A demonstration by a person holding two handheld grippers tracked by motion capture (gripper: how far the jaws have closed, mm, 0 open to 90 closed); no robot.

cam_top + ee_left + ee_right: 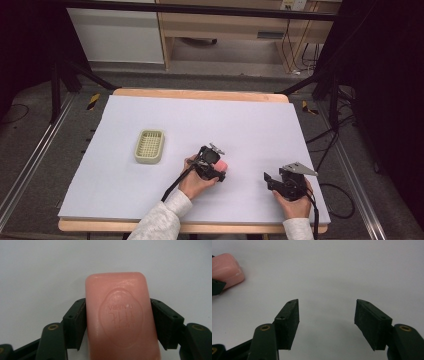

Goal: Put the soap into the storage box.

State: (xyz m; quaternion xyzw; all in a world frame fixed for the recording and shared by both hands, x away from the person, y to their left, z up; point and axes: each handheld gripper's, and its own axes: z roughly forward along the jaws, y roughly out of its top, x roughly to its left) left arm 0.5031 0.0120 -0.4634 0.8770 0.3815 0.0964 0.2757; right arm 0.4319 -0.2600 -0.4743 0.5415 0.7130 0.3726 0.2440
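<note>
I am holding my left tool (216, 165) near the middle of the worktop (250, 125), and it is gripping a pink bar of soap (120, 317). In the left gripper view both black pads are pressing against the long sides of the soap, one at nine o'clock and one at three o'clock of the bar, with the stamped oval mark facing the camera and the rounded end of the bar sticking out past the pads toward twelve o'clock. The bar is sitting right at the white surface; I cannot tell whether it is resting on it or lifted just clear.

My right tool (272, 180) is lying low over the worktop at about four o'clock from the soap, well apart from it. Its jaws are standing apart with nothing between them, only bare white surface showing in the gap. In the right gripper view the soap is appearing at about ten o'clock, with a black tip of the left tool touching it.

A pale slatted soap tray (149, 146) is sitting on the worktop at about nine o'clock from my left tool, near but apart from it.
</note>
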